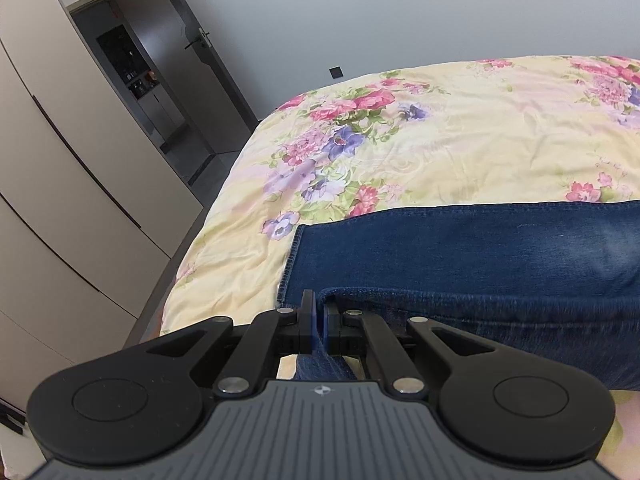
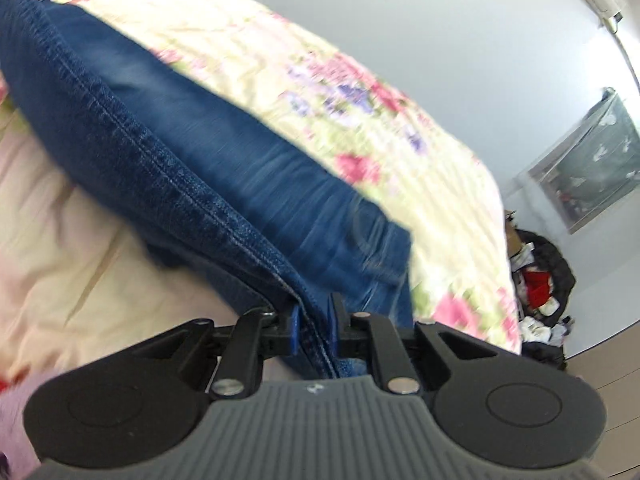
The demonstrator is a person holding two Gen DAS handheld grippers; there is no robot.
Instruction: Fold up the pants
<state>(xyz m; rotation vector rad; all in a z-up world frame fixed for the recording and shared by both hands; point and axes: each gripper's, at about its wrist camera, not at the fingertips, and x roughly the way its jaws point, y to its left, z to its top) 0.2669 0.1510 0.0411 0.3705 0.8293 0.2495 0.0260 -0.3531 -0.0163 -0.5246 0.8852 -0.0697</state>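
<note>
Blue denim pants (image 1: 460, 248) lie across a bed with a yellow floral cover (image 1: 440, 140). In the left wrist view the leg hem lies at the left and the leg runs off to the right. My left gripper (image 1: 319, 312) is shut on a fold of the denim near the hem. In the right wrist view the pants (image 2: 192, 152) stretch from the upper left down to my right gripper (image 2: 314, 316), which is shut on the seamed edge of the denim. The right wrist view is blurred.
A beige wardrobe (image 1: 60, 180) and an open grey door (image 1: 180, 60) stand left of the bed. A grey wall lies behind. A dark bag with clutter (image 2: 540, 280) and a glass tank (image 2: 588, 164) stand on the floor right of the bed.
</note>
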